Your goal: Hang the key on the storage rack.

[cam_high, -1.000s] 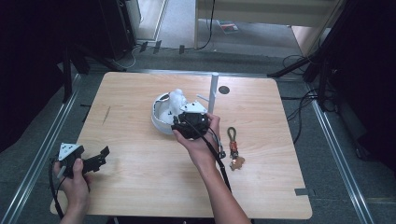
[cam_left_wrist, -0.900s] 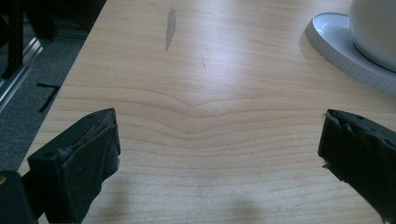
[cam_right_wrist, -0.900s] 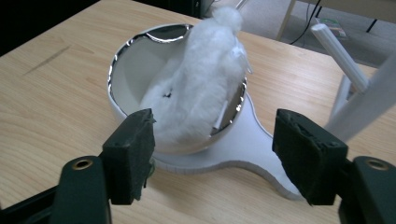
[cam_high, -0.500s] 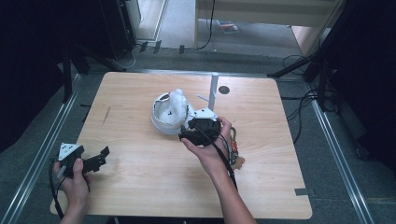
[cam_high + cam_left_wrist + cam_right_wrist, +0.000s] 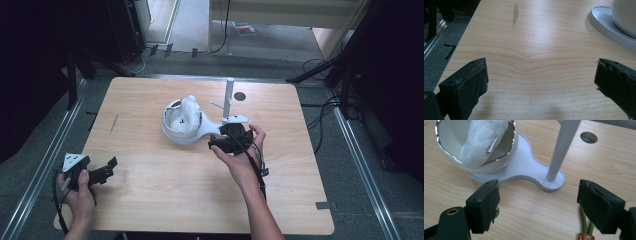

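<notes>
Cord (image 5: 586, 225) lies between right tool's (image 5: 546, 205) jaws.

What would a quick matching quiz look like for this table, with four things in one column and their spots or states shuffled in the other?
Things:
1. fluffy white item
2. grey pole
3. left gripper
4. green cord

Places or states:
A. open, over bare wood near the table's front left corner
B. lying on the wood beside the right gripper's jaw
C. inside the white bowl
D. standing upright on the narrow end of the white base

Pairs: 1-C, 2-D, 3-A, 4-B
</notes>
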Motion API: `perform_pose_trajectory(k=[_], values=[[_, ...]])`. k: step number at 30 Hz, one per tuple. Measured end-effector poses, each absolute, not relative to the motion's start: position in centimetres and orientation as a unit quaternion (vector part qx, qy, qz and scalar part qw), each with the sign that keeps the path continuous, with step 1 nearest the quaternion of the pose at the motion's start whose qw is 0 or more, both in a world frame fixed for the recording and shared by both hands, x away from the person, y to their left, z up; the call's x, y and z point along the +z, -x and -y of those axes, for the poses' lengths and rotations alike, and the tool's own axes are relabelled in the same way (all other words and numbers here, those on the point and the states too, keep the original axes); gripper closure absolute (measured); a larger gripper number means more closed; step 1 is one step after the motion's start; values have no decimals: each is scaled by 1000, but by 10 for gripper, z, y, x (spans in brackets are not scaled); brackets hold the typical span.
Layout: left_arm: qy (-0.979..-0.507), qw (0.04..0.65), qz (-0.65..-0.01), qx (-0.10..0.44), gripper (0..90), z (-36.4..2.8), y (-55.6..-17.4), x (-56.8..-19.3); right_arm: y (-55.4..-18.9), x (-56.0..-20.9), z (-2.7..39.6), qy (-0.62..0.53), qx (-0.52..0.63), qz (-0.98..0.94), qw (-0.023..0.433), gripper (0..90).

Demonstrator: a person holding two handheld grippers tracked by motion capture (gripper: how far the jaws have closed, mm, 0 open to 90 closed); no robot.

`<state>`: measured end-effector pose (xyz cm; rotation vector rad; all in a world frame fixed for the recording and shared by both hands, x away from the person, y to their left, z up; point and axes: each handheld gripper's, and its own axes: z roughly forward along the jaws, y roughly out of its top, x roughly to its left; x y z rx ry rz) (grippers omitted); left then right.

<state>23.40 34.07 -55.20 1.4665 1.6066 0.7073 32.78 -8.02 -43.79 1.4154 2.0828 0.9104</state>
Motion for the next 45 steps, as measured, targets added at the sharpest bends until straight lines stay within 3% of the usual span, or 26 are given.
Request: perform_pose_trajectory(k=[14,33,45], values=[[-581,415,-641,281,0,-341,-234,-552,-342,-447,107,-543,279,-763,214,205],[-582,415,-641,281,0,-341,-235,-552,-368,-469,133,-564,194,-787,158,278],[-582,415,-641,280,0,-341,-235,-552,-374,-480,146,-596,144,-784,103,395]])
